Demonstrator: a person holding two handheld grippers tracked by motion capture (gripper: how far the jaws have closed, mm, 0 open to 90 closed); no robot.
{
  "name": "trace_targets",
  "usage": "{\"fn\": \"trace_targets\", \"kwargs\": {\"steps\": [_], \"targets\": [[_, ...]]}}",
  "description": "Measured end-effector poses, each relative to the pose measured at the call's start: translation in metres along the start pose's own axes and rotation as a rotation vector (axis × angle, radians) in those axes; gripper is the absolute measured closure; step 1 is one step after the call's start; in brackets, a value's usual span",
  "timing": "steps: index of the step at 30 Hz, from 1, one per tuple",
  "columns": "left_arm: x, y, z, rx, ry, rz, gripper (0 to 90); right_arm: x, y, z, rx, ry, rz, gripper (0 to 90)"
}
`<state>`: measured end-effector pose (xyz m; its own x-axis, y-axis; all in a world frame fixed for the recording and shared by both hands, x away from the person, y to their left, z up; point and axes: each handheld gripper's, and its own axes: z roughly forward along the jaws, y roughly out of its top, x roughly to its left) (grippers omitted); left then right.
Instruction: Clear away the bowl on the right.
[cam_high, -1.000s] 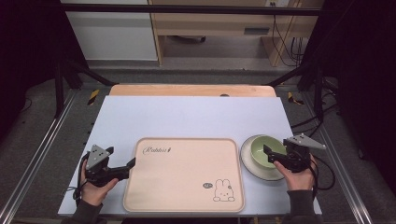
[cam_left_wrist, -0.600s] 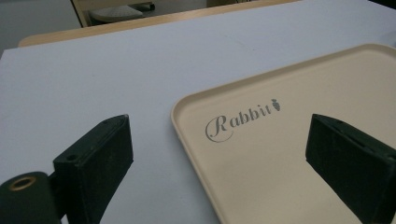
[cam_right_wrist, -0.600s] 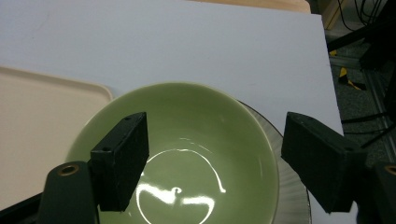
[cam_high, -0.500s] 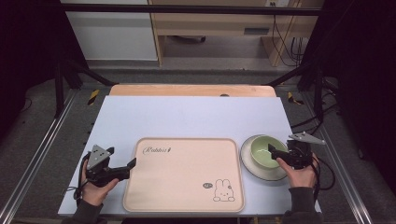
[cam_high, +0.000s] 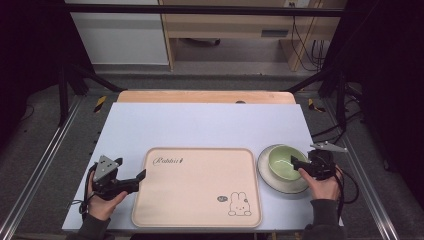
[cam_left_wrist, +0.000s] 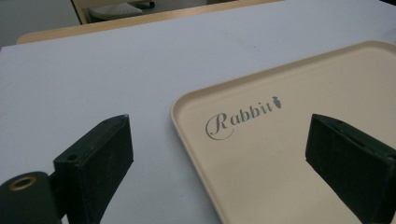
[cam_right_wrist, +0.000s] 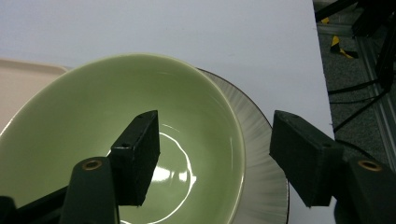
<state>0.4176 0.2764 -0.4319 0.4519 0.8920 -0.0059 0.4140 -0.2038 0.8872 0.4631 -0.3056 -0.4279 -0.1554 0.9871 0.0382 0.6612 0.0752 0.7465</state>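
Note:
A beige tray (cam_high: 197, 185) printed with "Rabbit" and a small rabbit lies at the front middle of the white table. My left gripper (cam_high: 140, 178) (cam_left_wrist: 219, 154) is open at the tray's left edge, one jaw over the table, the other over the tray (cam_left_wrist: 299, 116). Right of the tray a green bowl (cam_high: 285, 162) (cam_right_wrist: 93, 126) sits on a pale ribbed plate (cam_high: 275, 182) (cam_right_wrist: 266, 158). My right gripper (cam_high: 296, 165) (cam_right_wrist: 215, 158) is open astride the bowl's right rim, one jaw inside the bowl, the other outside over the plate.
The white tabletop (cam_high: 210, 125) stretches behind the tray, with a wooden board (cam_high: 205, 97) along its far edge. Metal frame rails (cam_high: 40, 165) run along both sides. Cables (cam_high: 350, 190) hang off the right edge.
My right gripper has moved in from the bowl's right side, so one jaw now sits inside the bowl. The left gripper has stayed at the tray's left edge.

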Motion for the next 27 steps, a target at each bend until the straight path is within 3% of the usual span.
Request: {"fn": "trace_targets", "kwargs": {"steps": [12,27], "targets": [[0.000,0.000,0.000,0.001,-0.002,0.003,7.5,-0.003,-0.002,0.007,0.072,0.016,0.027,45.0],[-0.001,-0.001,0.001,0.006,-0.002,0.009,7.5,-0.008,-0.003,0.012,0.122,0.039,0.050,57.6]]}}
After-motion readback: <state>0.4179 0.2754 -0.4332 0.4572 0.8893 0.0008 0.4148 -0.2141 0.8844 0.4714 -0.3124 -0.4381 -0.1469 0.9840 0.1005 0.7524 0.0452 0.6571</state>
